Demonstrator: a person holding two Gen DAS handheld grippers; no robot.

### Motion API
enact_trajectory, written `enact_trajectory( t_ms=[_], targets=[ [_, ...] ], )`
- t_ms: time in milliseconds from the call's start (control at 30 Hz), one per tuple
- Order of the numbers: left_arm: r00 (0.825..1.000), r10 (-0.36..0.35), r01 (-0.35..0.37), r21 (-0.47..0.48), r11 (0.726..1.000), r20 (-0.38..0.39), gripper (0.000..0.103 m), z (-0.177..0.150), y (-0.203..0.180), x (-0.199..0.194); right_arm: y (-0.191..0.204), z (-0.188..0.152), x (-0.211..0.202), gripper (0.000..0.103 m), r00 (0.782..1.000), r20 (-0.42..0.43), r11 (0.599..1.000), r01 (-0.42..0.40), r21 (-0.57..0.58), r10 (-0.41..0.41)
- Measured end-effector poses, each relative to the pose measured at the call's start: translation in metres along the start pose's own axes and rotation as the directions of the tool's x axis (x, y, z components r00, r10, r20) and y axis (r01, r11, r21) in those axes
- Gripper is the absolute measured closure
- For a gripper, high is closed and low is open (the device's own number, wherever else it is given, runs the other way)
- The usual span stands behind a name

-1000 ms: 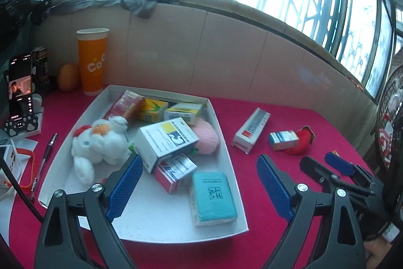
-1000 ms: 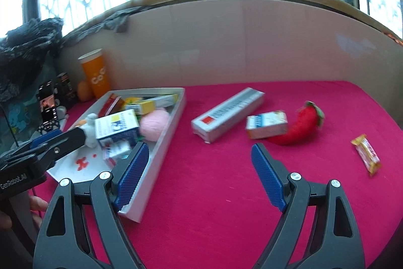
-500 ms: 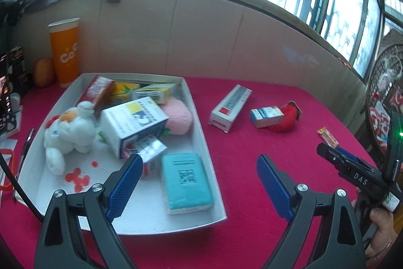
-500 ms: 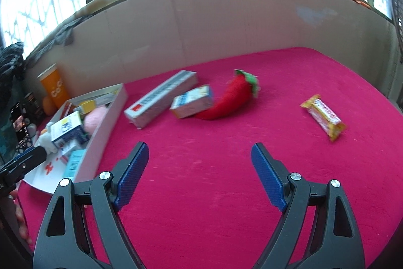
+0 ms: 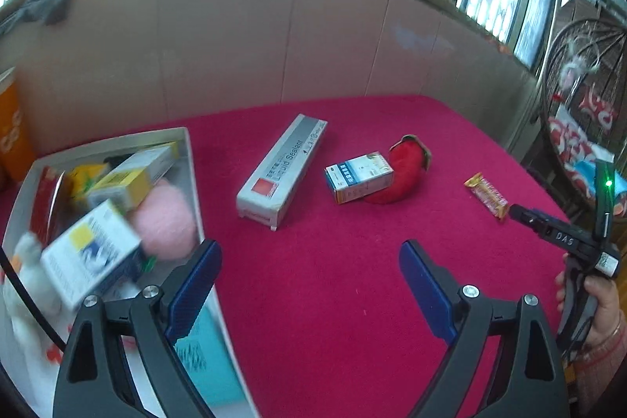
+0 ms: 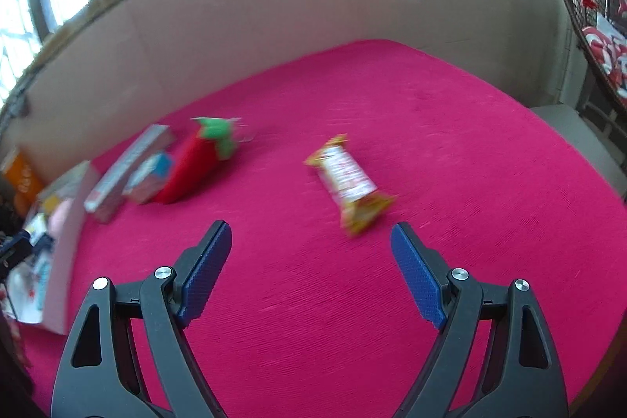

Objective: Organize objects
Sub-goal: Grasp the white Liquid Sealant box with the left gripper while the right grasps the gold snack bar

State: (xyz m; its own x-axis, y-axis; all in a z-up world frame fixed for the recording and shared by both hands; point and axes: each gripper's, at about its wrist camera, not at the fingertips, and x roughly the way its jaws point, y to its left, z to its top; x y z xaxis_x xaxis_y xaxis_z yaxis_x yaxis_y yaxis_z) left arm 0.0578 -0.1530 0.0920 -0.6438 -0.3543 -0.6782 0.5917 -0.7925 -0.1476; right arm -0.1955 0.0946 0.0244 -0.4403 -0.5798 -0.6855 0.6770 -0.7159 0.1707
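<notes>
Red surface (image 6: pixel 431 143); snack bar (image 6: pixel 348 183) just ahead of right gripper (image 6: pixel 311 275), fingers apart, empty. Left gripper (image 5: pixel 309 294) fingers apart, empty, beside tray (image 5: pixel 192 159).

Matt red cloth (image 6: pixel 392 143) with fine ribbed weave; glossy snack wrapper (image 6: pixel 348 185); plush strawberry (image 5: pixel 403 175)

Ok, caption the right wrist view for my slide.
Open right gripper above red tablecloth, yellow-wrapped snack bar just ahead of its blue pads.
</notes>
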Motion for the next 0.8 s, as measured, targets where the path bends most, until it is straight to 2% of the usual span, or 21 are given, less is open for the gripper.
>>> enact_trajectory(
  t_ms=[67, 167, 267, 333, 367, 400, 500, 567, 667, 733, 800],
  targets=[
    [0.999, 0.016, -0.016, 0.019, 1.0, -0.03, 0.011, 0.018, -0.003, 0.015, -0.006, 0.01, 0.013, 0.019, 1.0, -0.024, 0.999, 0.02, -0.037, -0.021],
    [0.996, 0.007, -0.002, 0.056, 0.998, -0.088, 0.011, 0.041, -0.008, 0.041, -0.007, 0.023, 0.037, 0.019, 0.997, -0.056, 0.994, 0.043, -0.1, -0.048],
    [0.984, 0.111, -0.093, 0.13, 0.987, -0.138, 0.011, 0.056, -0.011, 0.071, -0.006, 0.031, 0.054, 0.019, 0.996, -0.058, 0.989, 0.062, -0.135, -0.07],
    [0.971, 0.173, -0.146, 0.164, 0.976, -0.167, 0.011, 0.06, -0.01, 0.089, -0.007, 0.034, 0.064, 0.024, 0.996, -0.086, 0.993, 0.022, -0.115, -0.032],
    [0.964, 0.195, -0.164, 0.175, 0.971, -0.182, 0.011, 0.061, -0.01, 0.098, -0.008, 0.034, 0.067, 0.034, 0.995, -0.1, 0.994, 0.0, -0.108, -0.011],
    [0.96, 0.203, -0.169, 0.18, 0.969, -0.195, 0.011, 0.062, -0.01, 0.105, -0.008, 0.034, 0.069, 0.039, 0.994, -0.108, 0.994, -0.014, -0.105, 0.003],
    [0.945, 0.221, -0.177, 0.193, 0.965, -0.242, 0.011, 0.065, -0.008, 0.127, -0.002, 0.029, 0.076, 0.04, 0.993, -0.117, 0.99, -0.002, -0.14, -0.015],
    [0.932, 0.25, -0.196, 0.215, 0.957, -0.263, 0.011, 0.065, -0.006, 0.142, 0.0, 0.029, 0.074, 0.042, 0.994, -0.113, 0.988, -0.028, -0.153, 0.011],
    [0.918, 0.276, -0.212, 0.235, 0.949, -0.286, 0.011, 0.064, -0.005, 0.157, 0.001, 0.028, 0.074, 0.042, 0.992, -0.123, 0.987, -0.027, -0.161, 0.007],
    [0.914, 0.276, -0.213, 0.228, 0.95, -0.297, 0.011, 0.063, -0.005, 0.164, 0.002, 0.028, 0.074, 0.045, 0.992, -0.123, 0.986, -0.026, -0.163, 0.006],
    [0.916, 0.272, -0.211, 0.221, 0.952, -0.296, 0.011, 0.061, -0.005, 0.166, 0.001, 0.028, 0.073, 0.058, 0.993, -0.121, 0.987, -0.027, -0.159, 0.008]
  ],
)
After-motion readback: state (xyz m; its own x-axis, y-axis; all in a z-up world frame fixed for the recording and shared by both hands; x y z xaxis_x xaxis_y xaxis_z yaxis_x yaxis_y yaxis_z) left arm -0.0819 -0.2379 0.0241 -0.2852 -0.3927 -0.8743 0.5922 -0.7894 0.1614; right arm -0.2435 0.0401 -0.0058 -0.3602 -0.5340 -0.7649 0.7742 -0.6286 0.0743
